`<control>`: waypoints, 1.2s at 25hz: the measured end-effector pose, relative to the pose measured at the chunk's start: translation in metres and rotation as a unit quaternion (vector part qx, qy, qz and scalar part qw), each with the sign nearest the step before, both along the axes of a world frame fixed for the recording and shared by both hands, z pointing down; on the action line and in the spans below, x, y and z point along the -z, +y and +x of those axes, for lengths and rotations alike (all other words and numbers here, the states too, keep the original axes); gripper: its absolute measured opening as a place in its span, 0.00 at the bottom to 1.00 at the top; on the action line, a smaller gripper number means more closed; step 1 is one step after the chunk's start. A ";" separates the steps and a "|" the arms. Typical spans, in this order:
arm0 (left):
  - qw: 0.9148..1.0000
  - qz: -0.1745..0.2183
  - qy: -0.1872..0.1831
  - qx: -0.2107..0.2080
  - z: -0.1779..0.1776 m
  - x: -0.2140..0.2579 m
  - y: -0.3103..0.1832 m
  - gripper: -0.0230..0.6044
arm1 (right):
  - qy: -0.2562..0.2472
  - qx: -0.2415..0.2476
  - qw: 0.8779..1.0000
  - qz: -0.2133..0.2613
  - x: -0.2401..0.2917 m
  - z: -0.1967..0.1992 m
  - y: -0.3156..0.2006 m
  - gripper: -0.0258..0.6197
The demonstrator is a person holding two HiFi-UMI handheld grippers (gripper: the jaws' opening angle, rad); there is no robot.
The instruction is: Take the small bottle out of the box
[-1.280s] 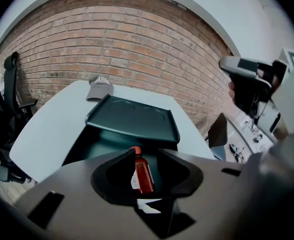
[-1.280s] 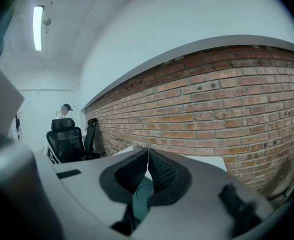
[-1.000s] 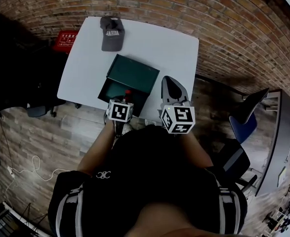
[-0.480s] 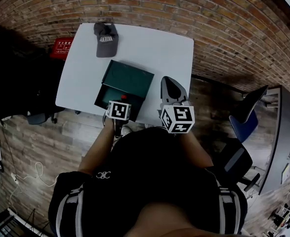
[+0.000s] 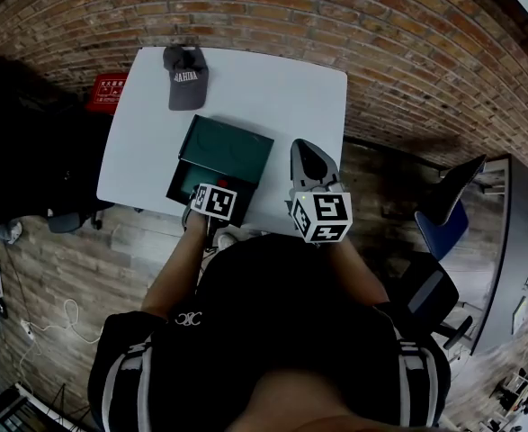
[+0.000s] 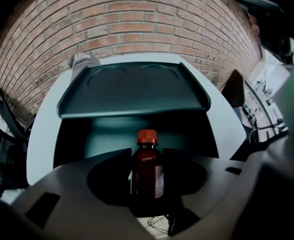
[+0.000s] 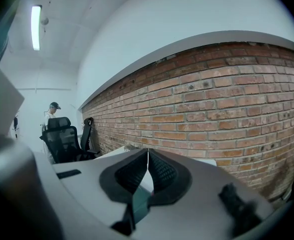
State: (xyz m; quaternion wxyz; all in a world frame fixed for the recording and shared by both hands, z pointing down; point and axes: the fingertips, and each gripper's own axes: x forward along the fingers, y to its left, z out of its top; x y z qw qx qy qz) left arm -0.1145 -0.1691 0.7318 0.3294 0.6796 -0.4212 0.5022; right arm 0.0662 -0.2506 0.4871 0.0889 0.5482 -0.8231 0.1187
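A person's left gripper (image 6: pixel 147 156) is clamping a small brown bottle (image 6: pixel 147 178) around the middle of its body, with a jaw pressing on each side. It is working at the near edge of an open green box (image 6: pixel 131 86) on a white table (image 5: pixel 272 79). The bottle is hanging upright, its red cap (image 6: pixel 147 136) standing above the jaws; whether its base is clear of the box cannot be told. The right gripper (image 7: pixel 148 159) is idling beside the box, jaws pressed together on nothing and pointing toward a brick wall (image 7: pixel 227 109). The bottle is likely handling as a light, rigid, smooth-sided thing, perhaps glass, so it could slip or break if dropped. The straight body below the shoulder is looking like the safest hold, with the label (image 6: pixel 159 176) lending some friction.
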 end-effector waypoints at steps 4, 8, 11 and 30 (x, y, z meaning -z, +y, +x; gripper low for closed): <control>0.998 -0.022 -0.027 -0.051 0.004 -0.004 0.003 0.36 | 0.004 0.004 1.000 0.003 0.001 0.004 -0.006 0.09; 0.995 -0.045 -0.037 -0.079 0.005 -0.007 0.005 0.37 | 0.006 0.008 1.000 0.003 0.001 0.005 -0.011 0.09; 0.995 -0.053 -0.030 -0.084 0.006 -0.008 0.005 0.37 | 0.007 0.014 1.000 0.000 0.000 0.005 -0.014 0.09; 0.994 -0.053 -0.027 -0.093 0.005 -0.021 0.001 0.40 | 0.006 0.038 0.999 -0.016 -0.007 -0.001 -0.022 0.09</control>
